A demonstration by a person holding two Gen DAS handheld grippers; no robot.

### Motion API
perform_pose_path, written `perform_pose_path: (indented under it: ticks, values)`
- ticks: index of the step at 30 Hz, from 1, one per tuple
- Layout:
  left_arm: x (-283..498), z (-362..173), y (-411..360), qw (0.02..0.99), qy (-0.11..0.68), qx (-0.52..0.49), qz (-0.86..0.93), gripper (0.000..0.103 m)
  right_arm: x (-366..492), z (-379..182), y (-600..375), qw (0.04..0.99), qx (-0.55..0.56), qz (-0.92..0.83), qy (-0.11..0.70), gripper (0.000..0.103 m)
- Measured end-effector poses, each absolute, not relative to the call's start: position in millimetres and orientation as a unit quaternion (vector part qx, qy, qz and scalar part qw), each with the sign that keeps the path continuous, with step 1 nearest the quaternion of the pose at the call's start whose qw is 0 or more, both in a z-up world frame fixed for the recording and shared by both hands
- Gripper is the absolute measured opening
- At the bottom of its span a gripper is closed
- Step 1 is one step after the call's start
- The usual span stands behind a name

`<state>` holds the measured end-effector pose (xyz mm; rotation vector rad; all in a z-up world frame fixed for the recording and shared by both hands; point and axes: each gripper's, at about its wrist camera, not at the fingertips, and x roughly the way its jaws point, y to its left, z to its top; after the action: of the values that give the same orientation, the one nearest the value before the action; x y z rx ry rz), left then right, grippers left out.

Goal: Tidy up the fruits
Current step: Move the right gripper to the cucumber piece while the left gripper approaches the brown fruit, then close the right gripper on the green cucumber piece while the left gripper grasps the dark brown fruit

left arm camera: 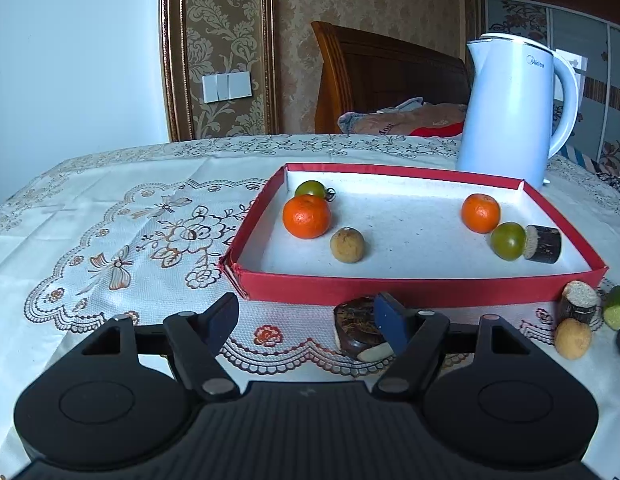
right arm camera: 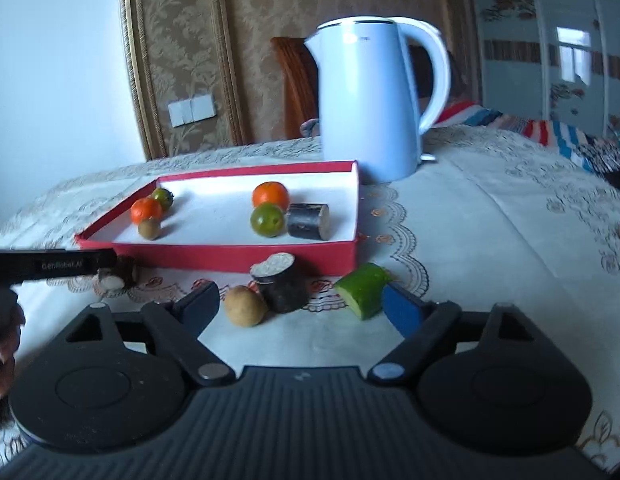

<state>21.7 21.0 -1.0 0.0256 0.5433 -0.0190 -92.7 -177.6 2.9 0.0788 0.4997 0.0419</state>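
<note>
A red tray [left arm camera: 389,286] with a white floor holds two oranges [left arm camera: 306,216], a green-red tomato [left arm camera: 310,189], a brown longan [left arm camera: 347,245], a green fruit [left arm camera: 508,241] and a dark sugarcane stub [left arm camera: 545,243]. In front of the tray lies a dark brown piece [left arm camera: 355,330], just inside the right finger of my open left gripper [left arm camera: 308,316]; the left pad is well clear of it. My right gripper [right arm camera: 300,304] is open around a longan [right arm camera: 244,306], a dark sugarcane stub [right arm camera: 282,286] and a green cut piece [right arm camera: 363,290], pressing none.
A white kettle [left arm camera: 513,112] stands behind the tray's far right corner. The left gripper's body [right arm camera: 50,266] and a hand [right arm camera: 6,344] show at the left edge of the right wrist view. An embroidered cloth [left arm camera: 130,220] covers the table.
</note>
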Motion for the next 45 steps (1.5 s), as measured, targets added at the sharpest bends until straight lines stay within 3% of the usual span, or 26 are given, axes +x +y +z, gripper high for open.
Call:
perform_pose_path:
  ticks: [4, 6, 10, 16, 28, 41, 45]
  values:
    - [19, 0, 24, 0.964, 0.267, 0.008, -0.009, 0.074, -88, 7, -164, 0.97, 0.013, 0.038, 0.241, 0.087]
    - [20, -1, 23, 0.962, 0.273, 0.013, -0.011, 0.074, -88, 8, -158, 0.969, -0.006, 0.043, 0.242, 0.079]
    - [18, 0, 21, 0.962, 0.272, 0.018, -0.013, 0.074, -101, 13, -169, 0.976, -0.034, -0.015, 0.216, 0.078]
    - [18, 0, 21, 0.961, 0.274, 0.013, -0.016, 0.075, -77, 8, -196, 0.964, -0.032, -0.02, 0.263, 0.075]
    - [20, -3, 17, 0.96, 0.277, 0.014, -0.031, 0.078, -37, -10, -198, 0.95, -0.032, -0.001, 0.312, 0.038]
    - [24, -8, 10, 0.954, 0.292, 0.029, -0.056, 0.078, -36, -10, -197, 0.952, -0.034, -0.009, 0.304, 0.036]
    - [25, -9, 10, 0.951, 0.3, 0.023, -0.068, 0.059, -37, -9, -198, 0.953, -0.033, -0.013, 0.299, 0.036]
